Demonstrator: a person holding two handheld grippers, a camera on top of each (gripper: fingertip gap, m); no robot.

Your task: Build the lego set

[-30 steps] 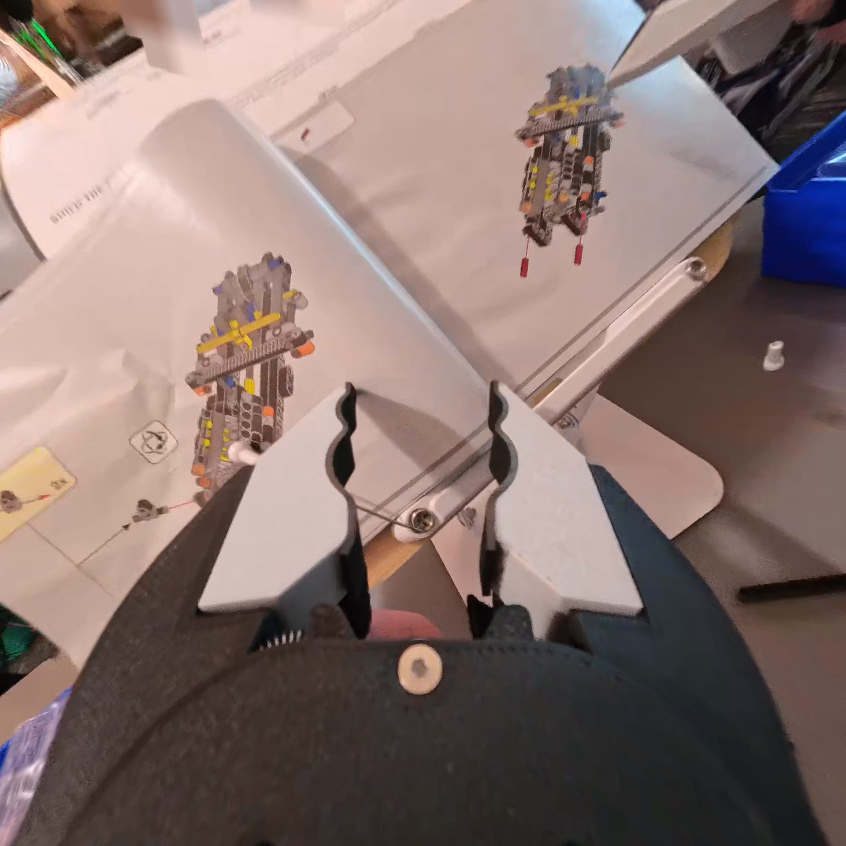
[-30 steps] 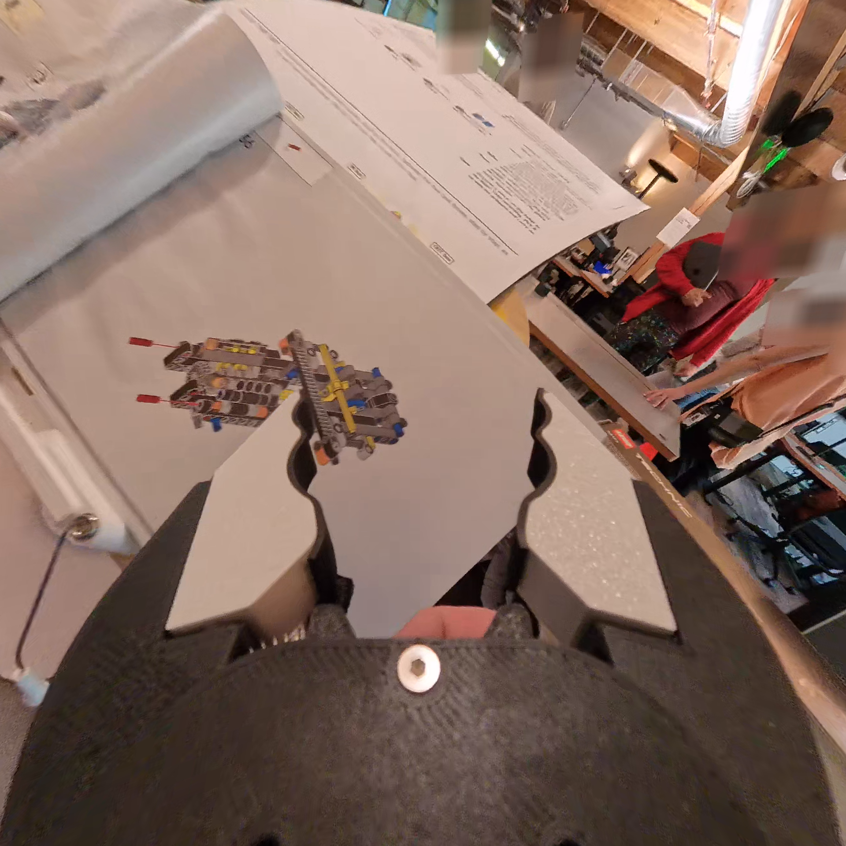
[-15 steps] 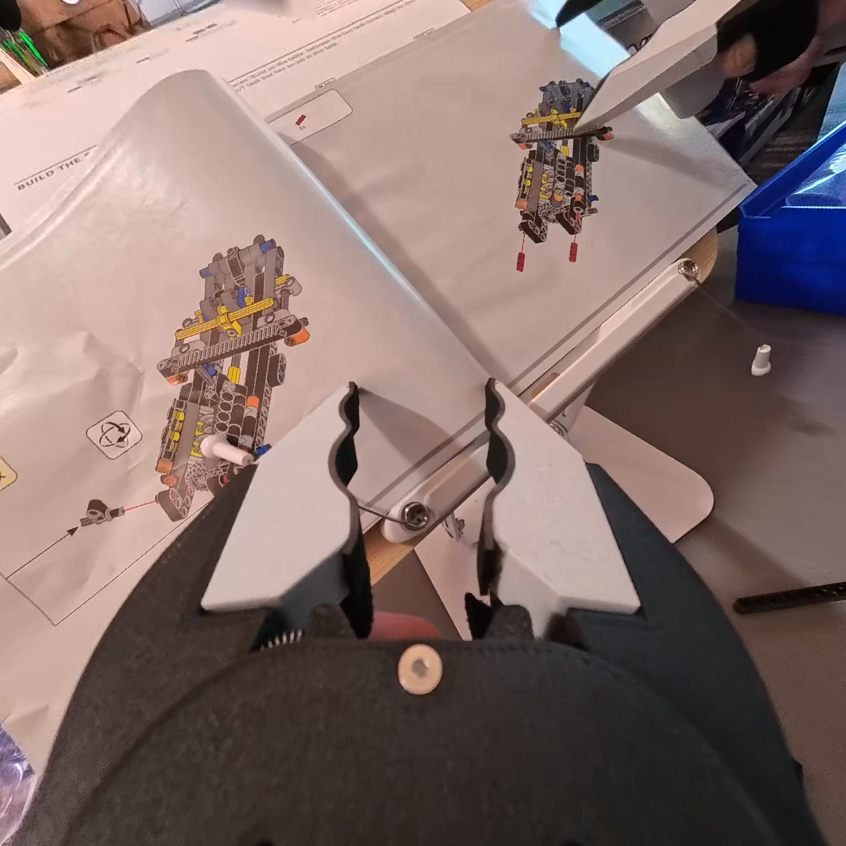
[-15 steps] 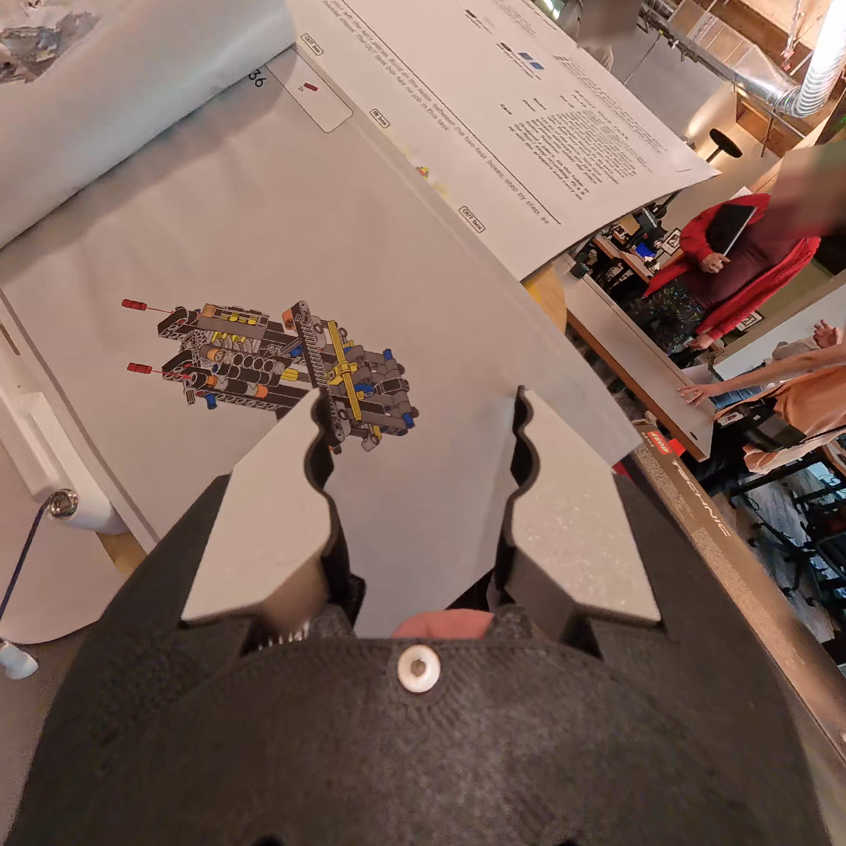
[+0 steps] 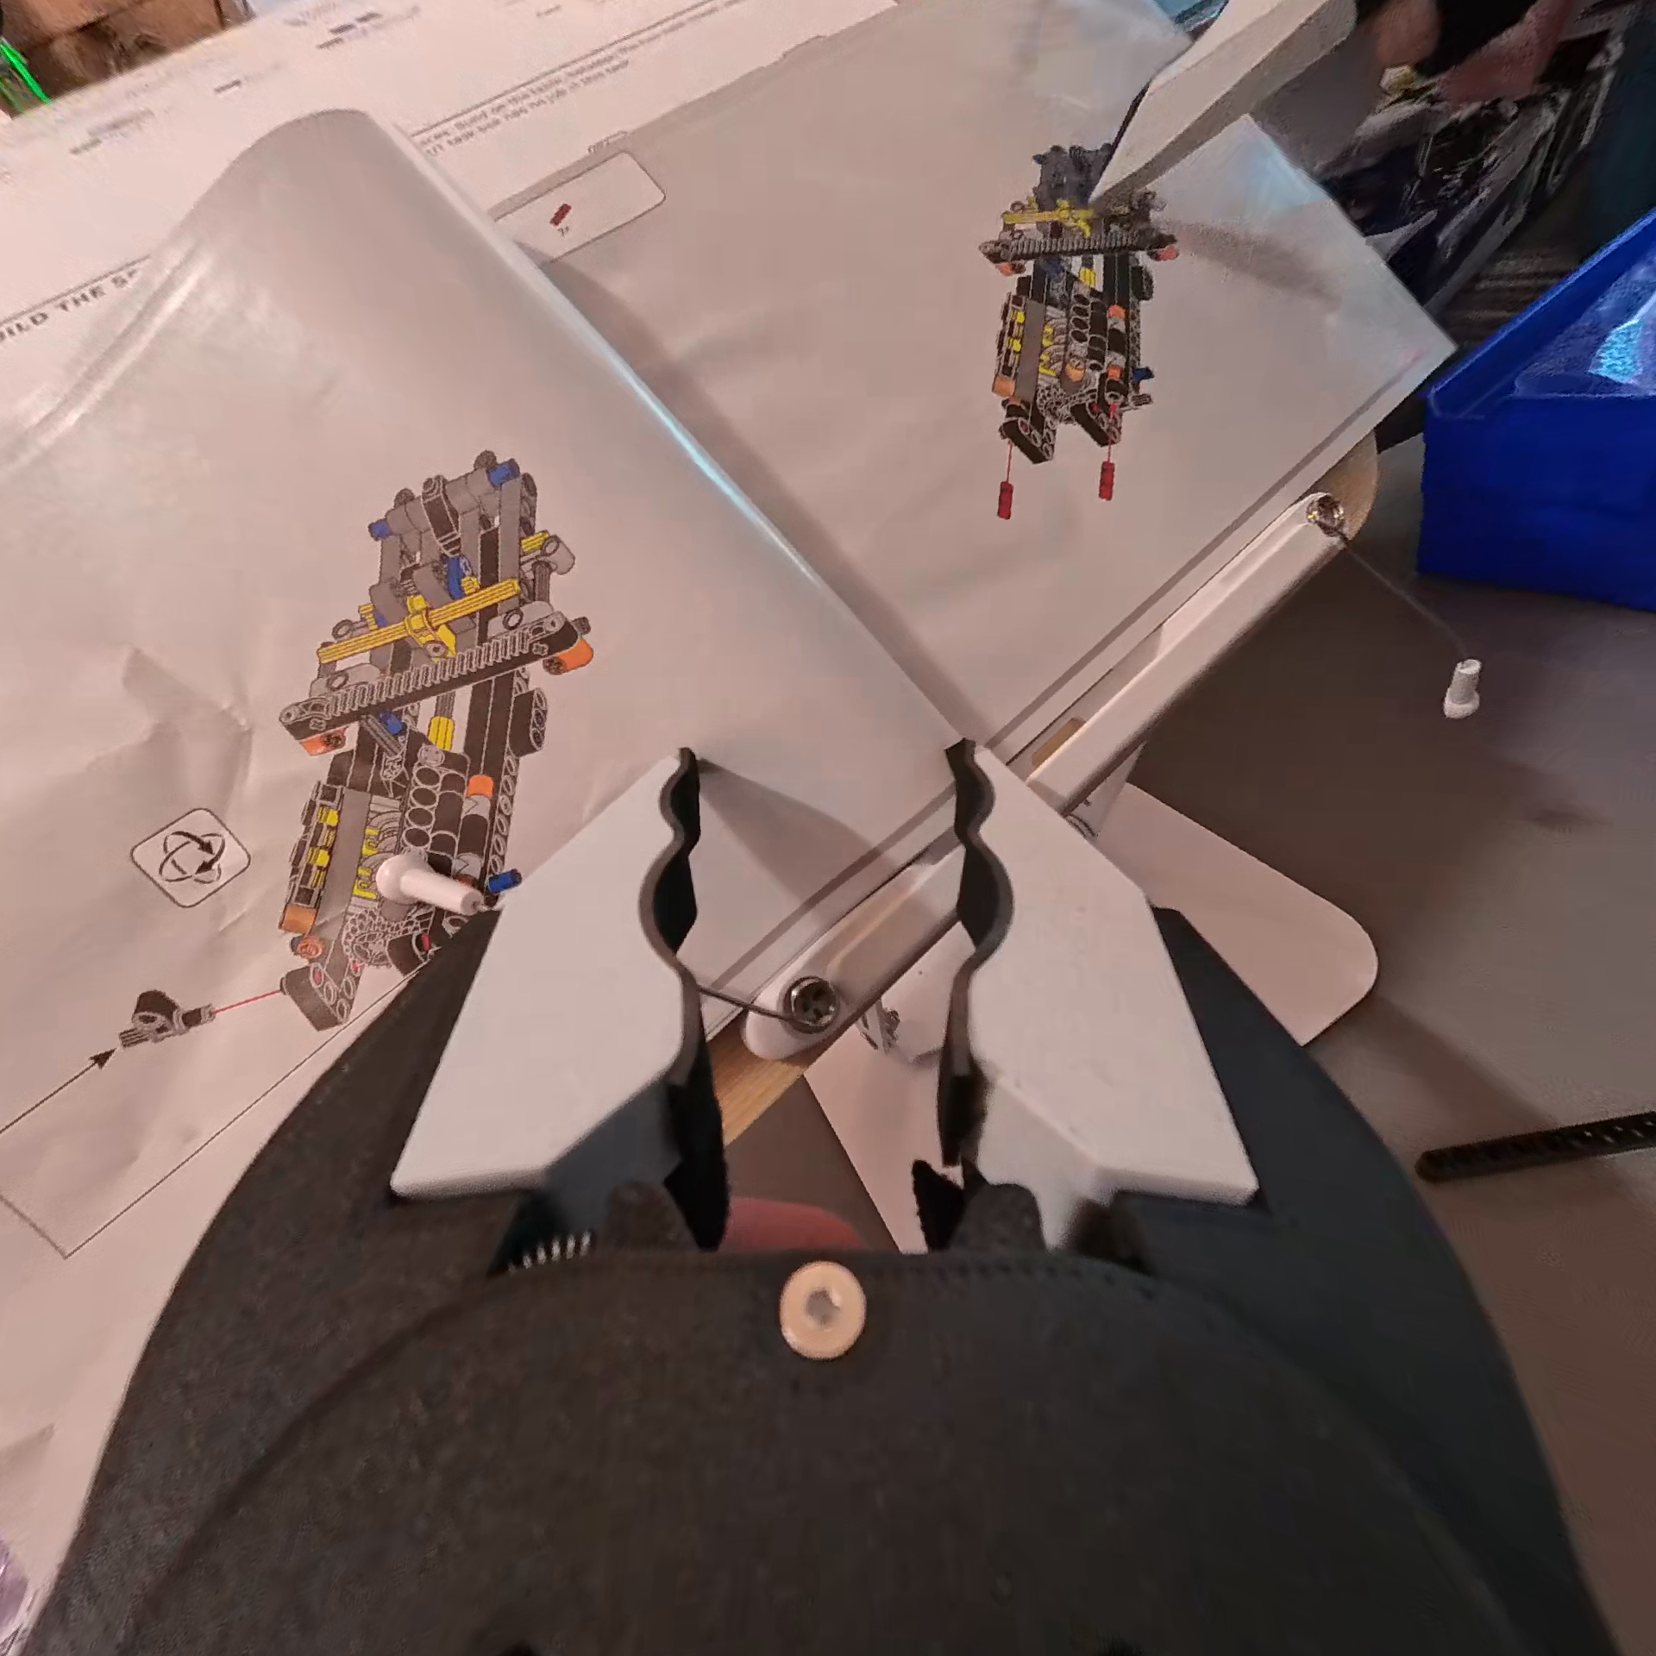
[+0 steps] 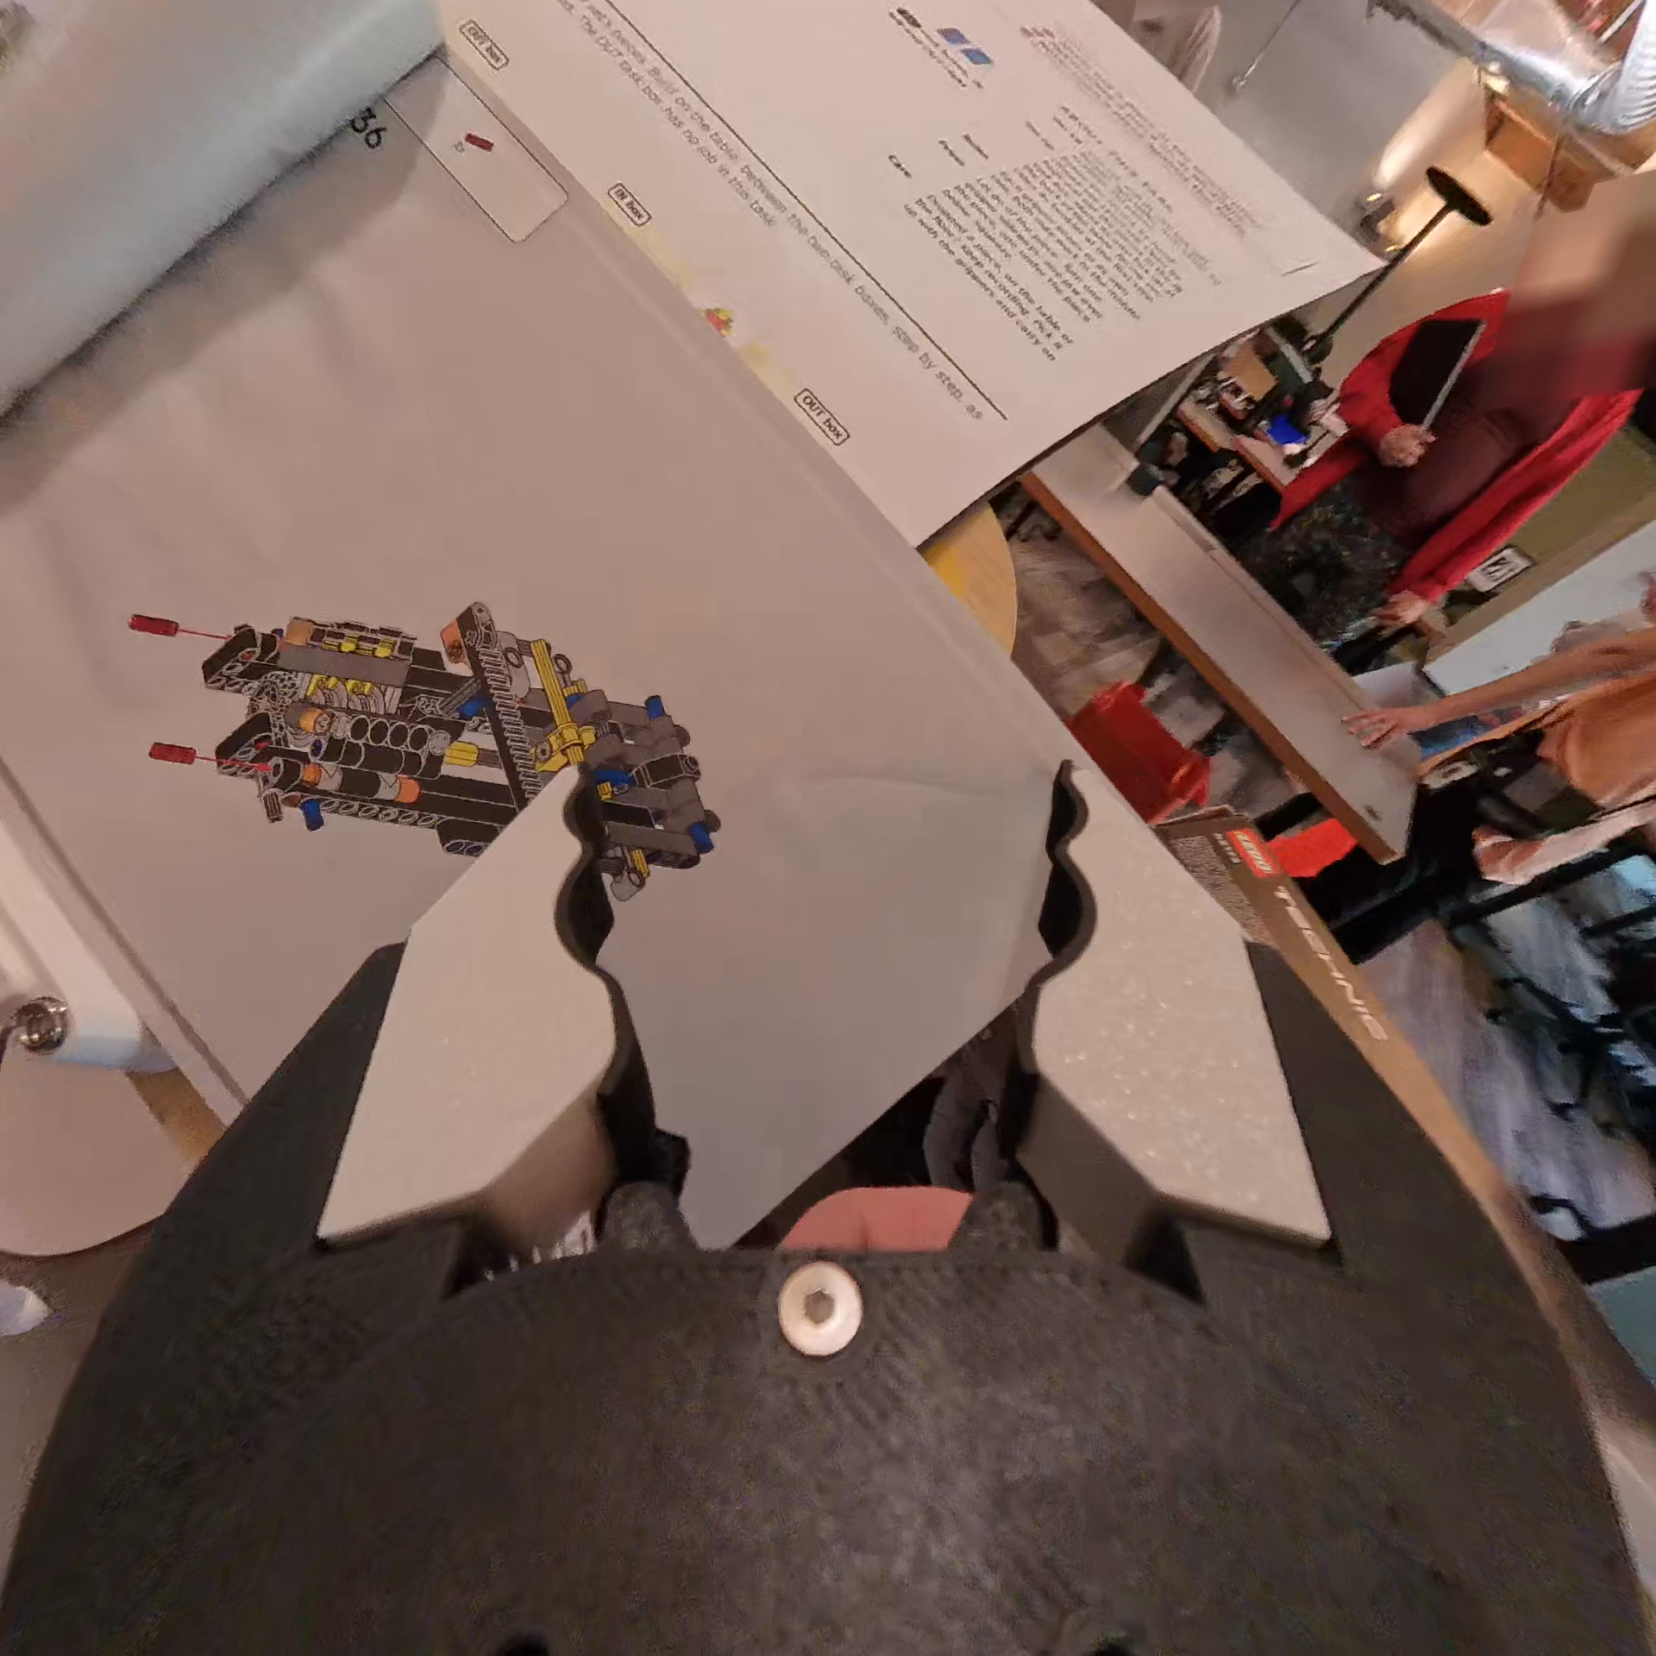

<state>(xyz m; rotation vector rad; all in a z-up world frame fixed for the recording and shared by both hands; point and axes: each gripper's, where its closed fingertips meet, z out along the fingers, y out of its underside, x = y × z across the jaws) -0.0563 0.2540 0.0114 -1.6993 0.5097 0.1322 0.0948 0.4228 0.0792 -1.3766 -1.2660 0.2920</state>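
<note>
The open instruction booklet stands on a white stand (image 5: 1165, 645). Its left page (image 5: 269, 448) is curled up, with a white peg (image 5: 421, 883) lying on it. Its right page (image 5: 806, 403) lies flat. My left gripper (image 5: 824, 806) is open and empty, in front of the booklet's lower edge. My right gripper (image 6: 820, 789) is open, and the outer corner of the right page (image 6: 806, 986) lies between its fingers, which stand apart. One finger of the right gripper also shows in the left wrist view (image 5: 1210, 99), resting on that page. A black toothed Lego bar (image 5: 1541, 1142) lies on the table.
A blue bin (image 5: 1541, 403) stands right of the booklet. A white cord end (image 5: 1462, 688) lies on the grey table. A printed sheet (image 6: 896, 179) lies behind the booklet. A Lego box (image 6: 1299, 923) stands at the table edge. People (image 6: 1479, 430) are at benches beyond. My right tips are about 25 cm from the white peg (image 5: 421, 883), my left tips only 6 cm. From the left gripper's tips to the black toothed Lego bar (image 5: 1541, 1142) is close to 25 cm.
The left gripper's view has shifted so more of the left page shows. The right gripper stays at the right page's corner, with its jaw a little wider than half a second ago.
</note>
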